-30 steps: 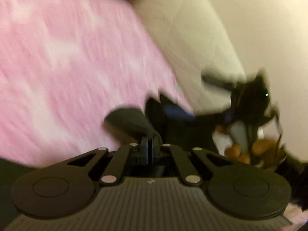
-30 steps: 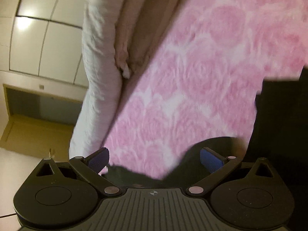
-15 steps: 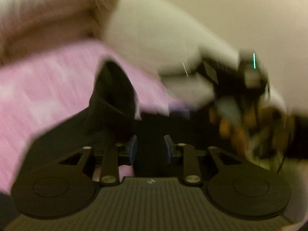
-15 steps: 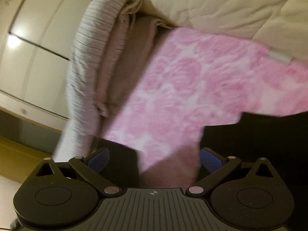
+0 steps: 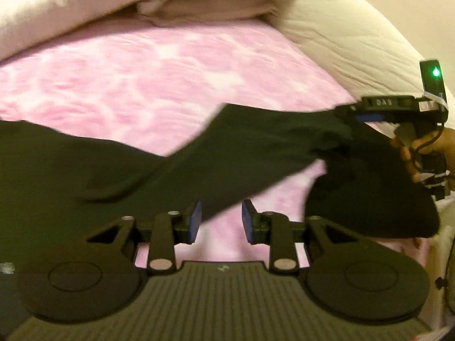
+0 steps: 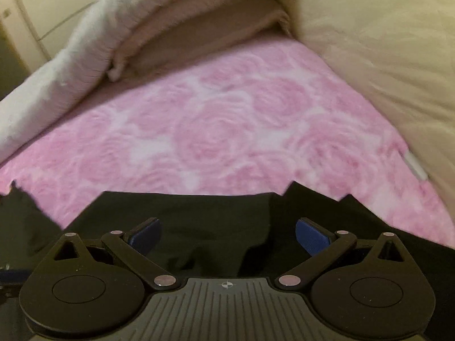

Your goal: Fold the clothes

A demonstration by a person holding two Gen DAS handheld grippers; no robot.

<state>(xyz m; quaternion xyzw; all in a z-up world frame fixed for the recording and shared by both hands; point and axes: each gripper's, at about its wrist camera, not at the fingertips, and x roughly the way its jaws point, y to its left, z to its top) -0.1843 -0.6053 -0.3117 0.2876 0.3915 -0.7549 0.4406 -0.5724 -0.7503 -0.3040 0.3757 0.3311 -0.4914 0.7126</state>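
Black garment (image 5: 119, 170) lies on the pink rose-patterned blanket (image 5: 159, 74), spread across the near part of the bed. One long strip of it, a sleeve or a leg, I cannot tell which, runs across the body toward my right side, and another mass bunches at the right edge, near the bed's side. In the right wrist view the cloth (image 6: 199, 221) shows a fairly straight far edge, with rumpled folds nearer the pads.

Left gripper (image 5: 220, 221) — fingers parted, nothing between them; the strip's edge passes just beyond the left pad. Right gripper (image 6: 227, 234) — fingers spread wide, hovering over the cloth, gripping nothing.

Judgement: early to middle. One part looks laid across the body, but no neat rectangle yet; the bunched right-hand portion is still to be flattened and folded in, then the final halving.

Beyond the blanket: stacked beige bedding (image 6: 199, 28) at the head, cream duvet (image 6: 384, 56) along the right.
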